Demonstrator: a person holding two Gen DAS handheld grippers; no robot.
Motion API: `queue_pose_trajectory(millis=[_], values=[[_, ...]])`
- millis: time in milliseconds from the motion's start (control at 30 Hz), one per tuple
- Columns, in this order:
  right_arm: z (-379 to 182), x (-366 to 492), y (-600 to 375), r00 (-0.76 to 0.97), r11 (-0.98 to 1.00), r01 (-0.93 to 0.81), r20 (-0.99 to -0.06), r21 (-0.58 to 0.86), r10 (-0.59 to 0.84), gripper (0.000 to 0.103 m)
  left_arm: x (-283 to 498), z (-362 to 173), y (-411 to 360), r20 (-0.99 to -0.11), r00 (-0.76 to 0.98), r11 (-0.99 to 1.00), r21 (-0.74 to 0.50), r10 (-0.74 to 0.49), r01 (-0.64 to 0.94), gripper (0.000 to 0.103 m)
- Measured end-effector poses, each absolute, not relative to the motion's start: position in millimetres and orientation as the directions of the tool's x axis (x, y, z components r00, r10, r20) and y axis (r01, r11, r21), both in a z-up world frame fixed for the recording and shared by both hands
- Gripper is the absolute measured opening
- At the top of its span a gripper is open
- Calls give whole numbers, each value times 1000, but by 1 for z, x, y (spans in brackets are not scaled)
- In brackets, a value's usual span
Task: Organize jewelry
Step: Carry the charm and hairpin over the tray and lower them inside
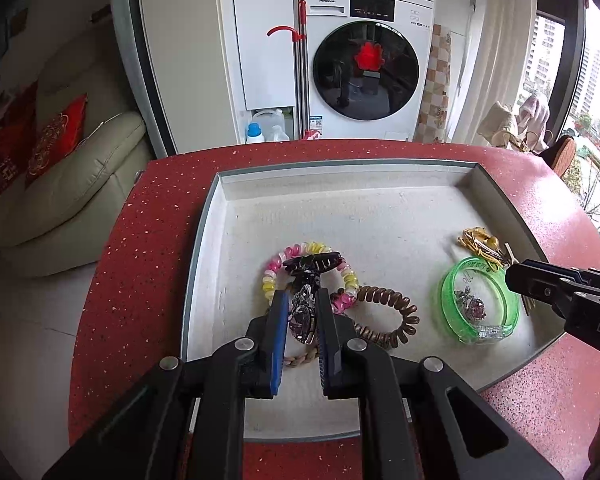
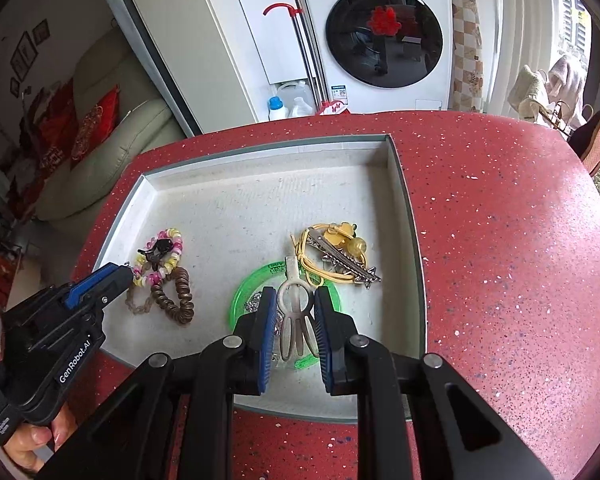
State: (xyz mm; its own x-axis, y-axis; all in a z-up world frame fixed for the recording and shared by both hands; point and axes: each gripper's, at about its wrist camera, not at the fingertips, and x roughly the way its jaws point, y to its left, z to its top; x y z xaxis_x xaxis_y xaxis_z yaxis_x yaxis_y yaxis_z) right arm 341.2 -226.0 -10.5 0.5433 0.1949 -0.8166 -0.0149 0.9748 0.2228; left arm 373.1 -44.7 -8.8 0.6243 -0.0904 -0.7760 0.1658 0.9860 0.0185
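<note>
On the left side of the tray point(image 1: 204, 240), which sat on the red desk point(image 1: 140, 240), the sorting looked well under way. A pink-and-yellow coil band point(image 1: 274, 262) lay there with a black claw clip point(image 1: 312, 262) on it, a brown coil band point(image 1: 388, 312) touching its right side and a braided band point(image 2: 138, 306) at the near edge.

Your left gripper point(image 1: 303, 312) had its fingers point(image 1: 278, 320) nearly closed on a purple gem brooch point(image 1: 302, 320), held over that left group. Whether the brooch already touched the tray floor, you could not tell from these views.

Further right, near the tray's right wall, lay a green bangle point(image 1: 448, 300) with a second gem piece point(image 1: 474, 304) inside it. Yellow ties point(image 2: 320, 272), a yellow charm point(image 2: 342, 234) and a silver clip point(image 2: 348, 264) sat just behind it.

Your right gripper point(image 2: 294, 320) had its fingers point(image 2: 266, 320) drawn close on a beige hair clip point(image 2: 296, 320), held above the bangle and not yet set down.

By my reading you had almost finished: nothing lay loose on the desk around the tray. What remained was to put down the brooch and the beige clip with their groups.
</note>
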Motion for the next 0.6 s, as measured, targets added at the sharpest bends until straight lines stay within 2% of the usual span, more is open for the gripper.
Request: queue_pose_trajectory(millis=[467,500,600], values=[[-23,340,-216,521,980,-35,-833,198,187,22,372,-23,-48,-782,622,987,63,-43,148,32],[-22,341,-215,519,979,-37,-833,202,191,24,372,-22,-49,-780,624,987,67,-42,149,32],[-19,338,-216,527,975,-35,-825,218,203,40,371,-21,-50,-778,628,986,74,-37,150,32]])
